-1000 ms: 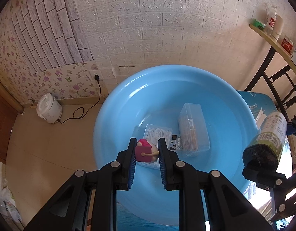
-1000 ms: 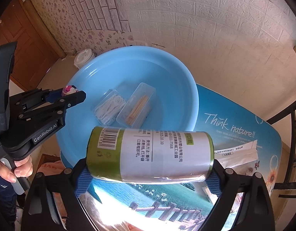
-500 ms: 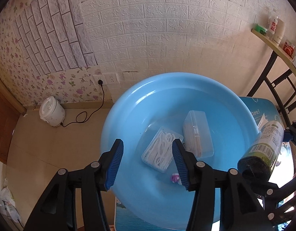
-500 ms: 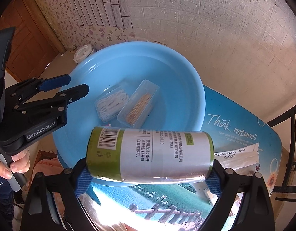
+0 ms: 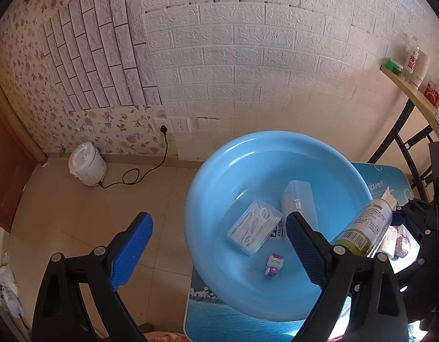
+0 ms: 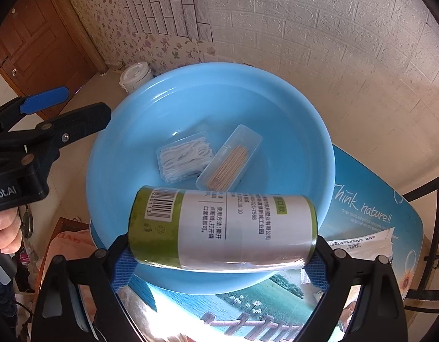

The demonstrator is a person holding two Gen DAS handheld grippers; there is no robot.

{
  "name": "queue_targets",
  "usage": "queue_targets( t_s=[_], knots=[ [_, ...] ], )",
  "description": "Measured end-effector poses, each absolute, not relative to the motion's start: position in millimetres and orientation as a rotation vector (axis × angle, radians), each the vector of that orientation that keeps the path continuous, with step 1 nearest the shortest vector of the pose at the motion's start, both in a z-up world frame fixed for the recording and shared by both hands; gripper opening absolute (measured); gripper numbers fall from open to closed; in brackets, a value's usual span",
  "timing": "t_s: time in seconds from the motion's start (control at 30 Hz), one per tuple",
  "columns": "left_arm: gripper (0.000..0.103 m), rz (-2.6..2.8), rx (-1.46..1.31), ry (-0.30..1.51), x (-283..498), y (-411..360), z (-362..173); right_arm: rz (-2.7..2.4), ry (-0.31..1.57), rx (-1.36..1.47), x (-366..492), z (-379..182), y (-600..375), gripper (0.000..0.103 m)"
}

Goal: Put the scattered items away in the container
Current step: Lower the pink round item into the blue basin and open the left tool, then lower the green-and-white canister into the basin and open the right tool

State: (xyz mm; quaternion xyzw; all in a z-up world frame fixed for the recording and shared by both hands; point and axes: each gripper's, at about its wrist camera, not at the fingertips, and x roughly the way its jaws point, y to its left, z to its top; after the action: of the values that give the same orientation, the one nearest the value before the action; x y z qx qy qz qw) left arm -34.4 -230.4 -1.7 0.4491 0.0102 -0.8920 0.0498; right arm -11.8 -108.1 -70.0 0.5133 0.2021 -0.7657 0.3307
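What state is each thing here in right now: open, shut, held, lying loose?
Left hand-held gripper: open, holding nothing.
Right hand-held gripper: shut on the green cylinder.
Green cylinder: held sideways above the basin's near rim.
Blue basin: sits on the table, holding three items.
Floss pick box: lying in the basin.
Toothpick box: lying in the basin.
Pink figurine: lying loose in the basin.

Both views are bright with daylight and mostly sharp. Heavy fisheye bending curves the brick wall (image 5: pixel 233 57) and leaves black corners around each round frame. Glare burns out the desk (image 6: pixel 174 307) near the lower edge of the right wrist view, and soft highlights streak the blue basin (image 5: pixel 236 165). The nearest black gripper parts look slightly soft. Shadows are faint.
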Motion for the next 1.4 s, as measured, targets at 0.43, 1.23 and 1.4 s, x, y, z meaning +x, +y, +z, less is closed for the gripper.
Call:
queue_targets(
  t_s=[0.43, 1.23, 1.4],
  knots=[
    [0.095, -2.715, 1.375, 0.077, -36.2, -236.6, -6.4, -1.979, 0.544, 1.346, -15.5, -82.8, -120.4, 0.096],
    [0.095, -2.767, 1.366, 0.046, -23.3, -210.7, 8.1, -2.005, 0.508, 1.126, 5.6, -47.6, -101.5, 0.103],
    [0.095, -2.788, 1.372, 0.03, -22.7, -202.1, 10.4, -1.988, 0.515, 1.082, 10.9, -42.9, -97.8, 0.103]
  ],
)
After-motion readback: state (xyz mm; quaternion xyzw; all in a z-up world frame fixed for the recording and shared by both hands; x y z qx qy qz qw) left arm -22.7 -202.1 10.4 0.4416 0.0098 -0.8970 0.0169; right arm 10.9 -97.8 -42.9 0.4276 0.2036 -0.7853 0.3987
